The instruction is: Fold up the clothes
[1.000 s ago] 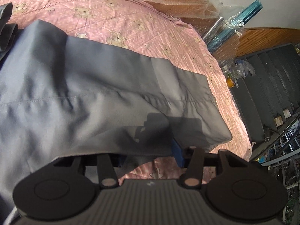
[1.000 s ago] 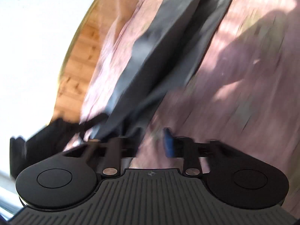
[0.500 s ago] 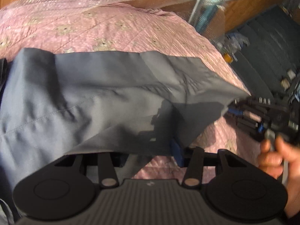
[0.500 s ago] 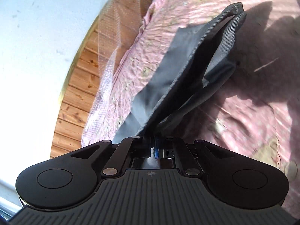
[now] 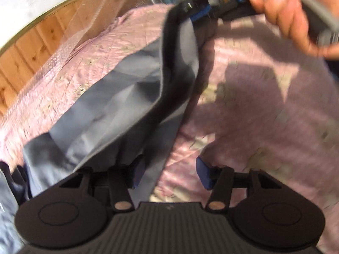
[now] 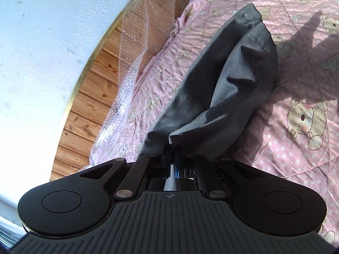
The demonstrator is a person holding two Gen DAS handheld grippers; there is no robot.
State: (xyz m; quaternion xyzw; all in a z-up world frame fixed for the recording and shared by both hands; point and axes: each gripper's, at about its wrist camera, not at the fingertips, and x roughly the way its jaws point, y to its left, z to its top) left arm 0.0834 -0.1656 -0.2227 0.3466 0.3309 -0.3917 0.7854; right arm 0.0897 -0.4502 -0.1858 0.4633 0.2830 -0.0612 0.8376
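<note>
**Grey garment strung between two grippers over the pink quilt**

The grey woven cotton garment (image 5: 127, 97) lies as a long band across the pink quilted bedspread printed with teddy bears (image 6: 296, 84). In the left wrist view its long axis runs from the lower left of the frame up to the top centre. There its far corner is pinched in the right gripper (image 5: 199, 12), held by a person's hand (image 5: 286, 10) at the upper right. The right wrist view bears this out: the right gripper's pads are pressed together on a bunched corner, and the cloth rises from them toward the upper centre.

The left gripper (image 5: 169, 173) has its blue pads spread and they have just been widening. The garment's near edge lies against the left pad and only quilt shows across the rest of the gap, so I judge it grips nothing.

Room for the fold looks to lie on the bare quilt at the right of both views. To the left are the wooden plank wall (image 6: 89, 114) and a clear bubble-wrap sheet (image 6: 127, 74).
</note>
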